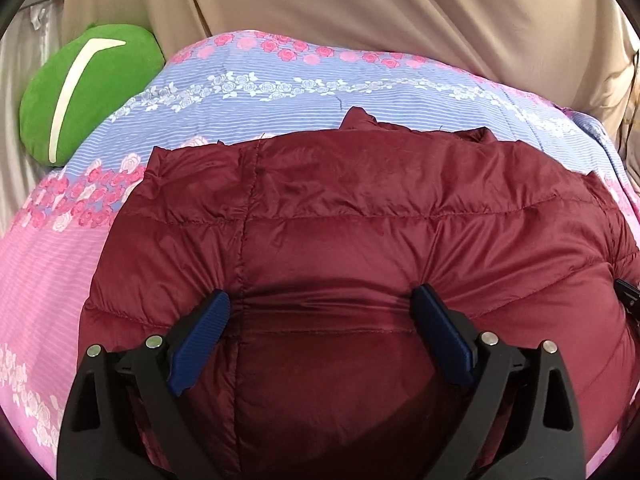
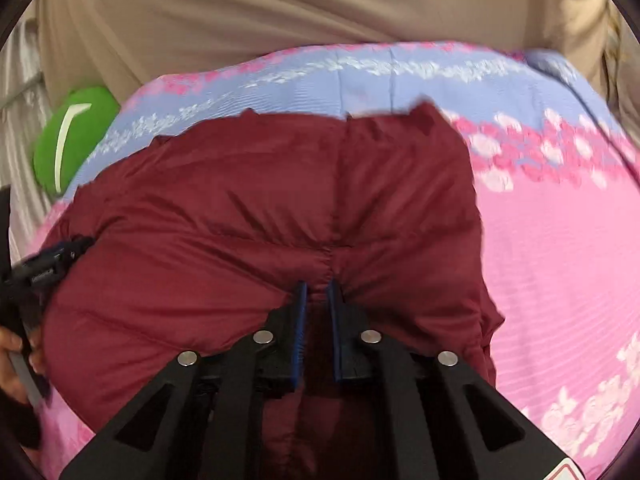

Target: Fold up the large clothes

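- Floral bedspread point(image 1: 280, 92) spans the bed, green cushion point(image 1: 88, 92) at its far left
- Maroon puffer jacket point(image 1: 360, 216) lies on it
- Left gripper point(image 1: 320, 304) spread wide, tips on jacket
- Right gripper point(image 2: 318, 292) pinches a jacket fold

A bed carries everything here, covered by a quilt point(image 1: 280, 92) printed with fine stripes in blue and pink bands and rows of pink and white roses. The blue band runs along the far side, the pink toward the near side. Lying directly on the quilt is 1 dark red quilted puffer jacket point(image 1: 360, 208), spread broadly across the middle with its stitched seams showing and its far edge slightly rumpled. At the far left edge of the bed rests 1 green cushion point(image 1: 88, 92) with a white curved stripe, touching the quilt's edge. Beige cloth point(image 1: 400, 8) hangs behind the bed.
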The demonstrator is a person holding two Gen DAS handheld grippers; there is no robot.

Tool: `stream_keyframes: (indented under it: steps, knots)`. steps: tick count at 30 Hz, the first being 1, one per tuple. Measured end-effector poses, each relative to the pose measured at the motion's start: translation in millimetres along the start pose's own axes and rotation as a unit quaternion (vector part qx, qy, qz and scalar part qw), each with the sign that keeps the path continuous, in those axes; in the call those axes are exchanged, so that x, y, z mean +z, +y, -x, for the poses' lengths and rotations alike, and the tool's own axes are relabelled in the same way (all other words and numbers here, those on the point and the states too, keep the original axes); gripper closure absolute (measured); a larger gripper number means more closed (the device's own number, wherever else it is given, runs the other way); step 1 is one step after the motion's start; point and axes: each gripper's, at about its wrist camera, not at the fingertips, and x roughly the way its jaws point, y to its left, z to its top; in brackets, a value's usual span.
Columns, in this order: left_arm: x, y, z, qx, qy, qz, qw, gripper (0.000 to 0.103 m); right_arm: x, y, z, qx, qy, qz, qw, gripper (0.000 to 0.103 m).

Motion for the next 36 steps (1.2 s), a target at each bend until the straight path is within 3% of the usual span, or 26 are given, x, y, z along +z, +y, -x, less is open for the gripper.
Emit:
stream_keyframes:
  steps: [3, 7, 12, 16, 18, 20, 24, 28, 30, 33, 36]
  knots:
    - [-1, -2, -1, 0.004, -0.001, -0.002, 1.0, 0.011, 8, 7, 18, 0.004, -0.013, -0.016, 1.0, 0.084]
    - [-2, -2, -2, 0.006, -0.005, -0.003, 1.0, 0.011, 2, 33, 21, 0.024, -0.013, 0.013, 1.0, 0.083]
    - [-5, 2, 3, 0.001, -0.015, 0.004, 0.9999, 0.01, -7, 33, 2, 0.004, 0.005, 0.016, 1.0, 0.083]
    - [5, 15, 23, -0.04, -0.027, 0.037, 0.9982, 0.011, 13, 42, 22, 0.033, -0.009, 0.007, 0.999, 0.08]
    - [24, 28, 35, -0.077, -0.038, 0.066, 0.9941, 0.011, 28, 49, 26, 0.044, -0.017, 0.011, 0.999, 0.08]
    - [42, 36, 35, -0.088, -0.04, 0.074, 0.9926, 0.01, 44, 60, 22, 0.048, -0.021, 0.02, 0.998, 0.08]
    - [71, 43, -4, -0.045, -0.005, 0.062, 0.9971, 0.01, 82, 84, -14, 0.043, -0.015, 0.043, 0.998, 0.08]
    - [69, 58, -53, -0.008, 0.035, 0.069, 0.9969, 0.01, 103, 79, -68, -0.007, 0.005, 0.043, 0.999, 0.081]
    - [64, 68, -61, -0.012, 0.028, 0.083, 0.9961, 0.01, 102, 61, -90, -0.013, 0.02, 0.028, 0.999, 0.085]
    - [62, 74, -67, -0.019, 0.02, 0.09, 0.9956, 0.008, 98, 36, -100, 0.021, 0.019, -0.011, 1.0, 0.09]
    - [60, 74, -69, -0.02, 0.021, 0.092, 0.9954, 0.008, 99, 38, -103, 0.015, 0.019, -0.009, 1.0, 0.09]
